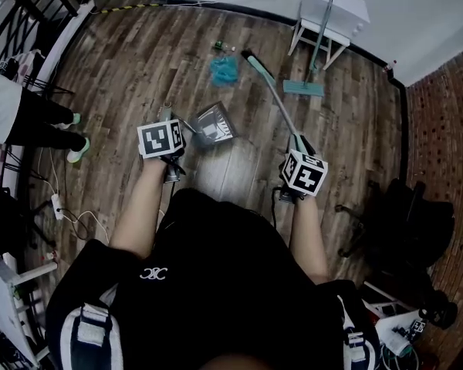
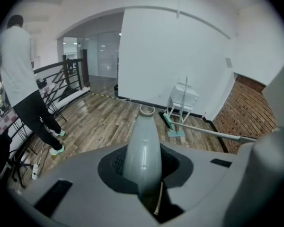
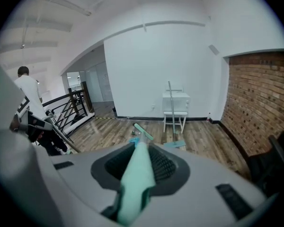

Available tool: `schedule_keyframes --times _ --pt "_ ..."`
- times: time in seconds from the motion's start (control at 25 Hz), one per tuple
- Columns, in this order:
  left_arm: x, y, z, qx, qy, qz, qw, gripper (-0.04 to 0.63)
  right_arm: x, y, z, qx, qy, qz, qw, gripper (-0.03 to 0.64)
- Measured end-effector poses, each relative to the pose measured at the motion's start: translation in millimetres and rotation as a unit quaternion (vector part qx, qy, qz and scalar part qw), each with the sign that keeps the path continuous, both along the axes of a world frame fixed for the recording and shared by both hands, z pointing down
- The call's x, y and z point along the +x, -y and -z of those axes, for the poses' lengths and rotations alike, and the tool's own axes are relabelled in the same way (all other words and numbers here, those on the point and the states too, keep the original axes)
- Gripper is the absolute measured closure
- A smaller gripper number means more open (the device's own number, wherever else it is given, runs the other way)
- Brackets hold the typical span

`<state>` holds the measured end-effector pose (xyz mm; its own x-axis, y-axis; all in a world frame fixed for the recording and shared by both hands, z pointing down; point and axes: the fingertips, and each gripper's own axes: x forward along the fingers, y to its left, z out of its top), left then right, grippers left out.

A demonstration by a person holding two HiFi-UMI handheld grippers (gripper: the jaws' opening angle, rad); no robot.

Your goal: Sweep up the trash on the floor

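Trash (image 1: 224, 69): blue crumpled wad lying on the wood floor (image 1: 139, 60), ahead of the person and past both grippers; small bits (image 1: 221, 47) lying just beyond it, toward the wall.
Bystander (image 1: 19, 114): standing at far left by the railing, in a white top and dark trousers, well apart from the trash.
Left gripper (image 2: 143, 174): jaws pressing together on the grey handle (image 2: 143, 141) of the dustpan; handle running up between them, its ringed end sticking out past the jaws.
Dustpan (image 1: 214, 123): grey pan sitting low, just right of the left gripper, nearer the person than the trash and apart from it; whether it is touching the floor, cannot tell.
Broom (image 1: 272, 87): teal shaft slanting from the right gripper up and left; dark head (image 1: 249, 55) sitting just right of the trash, near the bits.
Right gripper (image 3: 136, 186): jaws pinching the teal broom shaft, which is running straight out between them.
Mop (image 1: 303, 88): flat teal head lying on the floor, pole leaning up against the stool.
Stool (image 1: 336, 6): white, standing against the far wall, right of the trash.
Chair (image 1: 405, 222): dark, standing at far right beside the brick wall (image 1: 447, 129).
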<state>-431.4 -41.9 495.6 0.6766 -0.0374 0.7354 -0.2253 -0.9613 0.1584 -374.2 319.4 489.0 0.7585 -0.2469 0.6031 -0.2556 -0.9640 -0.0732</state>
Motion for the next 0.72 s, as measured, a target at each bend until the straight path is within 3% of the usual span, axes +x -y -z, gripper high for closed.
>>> schedule_keyframes --times 0.16,0.4,0.72 --pt "19.0 -12.7 7.7 0.01 -0.008 0.022 0.9997 0.528 19.0 -28.2 1.5 0.006 0.002 0.004 1.0 0.515" --pt "56.5 -20.2 12.9 0.046 -0.008 0.012 0.9988 0.529 52.9 -42.1 -5.5 0.004 0.013 0.011 1.0 0.515" --pt "128.8 12.4 -15.4 0.027 0.002 0.056 0.9981 0.529 138.3 -25.9 -20.6 -0.007 0.013 0.029 0.999 0.515"
